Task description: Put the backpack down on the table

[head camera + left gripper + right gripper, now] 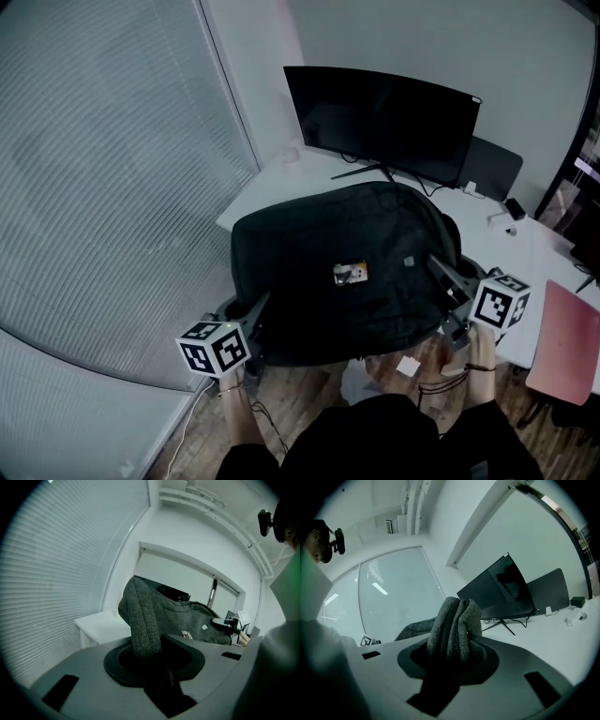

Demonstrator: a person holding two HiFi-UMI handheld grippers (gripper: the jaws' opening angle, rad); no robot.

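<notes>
table: white, beside blinds | backpack: dark grey, held between both grippers over the table's near edge, in front of monitor; underside hidden, contact with the table unclear | left gripper: clenched on a fabric fold, pack's left side | right gripper: clenched on bunched fabric, right side

White table: black monitor standing at back, small dark object toward right end.

Left claw, right claw, wide apart, both clamped, pointing forward
</notes>
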